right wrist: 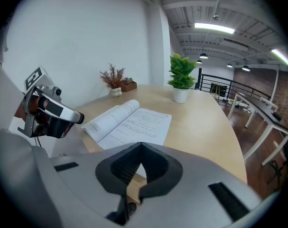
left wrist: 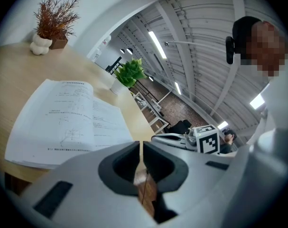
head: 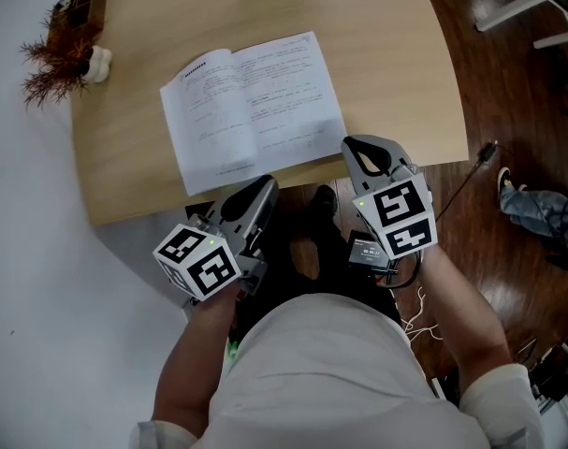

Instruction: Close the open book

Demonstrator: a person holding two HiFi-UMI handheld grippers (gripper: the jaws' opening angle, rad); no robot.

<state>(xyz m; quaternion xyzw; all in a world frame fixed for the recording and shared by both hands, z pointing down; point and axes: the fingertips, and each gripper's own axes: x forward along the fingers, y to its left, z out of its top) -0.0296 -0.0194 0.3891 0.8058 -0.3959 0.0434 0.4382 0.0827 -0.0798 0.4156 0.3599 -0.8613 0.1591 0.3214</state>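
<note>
Head view shows me the open book (head: 253, 110) flat on the worktop (head: 396, 64) near its front edge, my left tool (head: 264, 185) and right tool (head: 359, 147) both clenched empty just off that edge.

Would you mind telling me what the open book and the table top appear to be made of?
The open book looks like matte white paper with dark print, its pages curving at the spine. The table top looks like light wood or laminate, smooth with faint grain; which is unclear.
</note>
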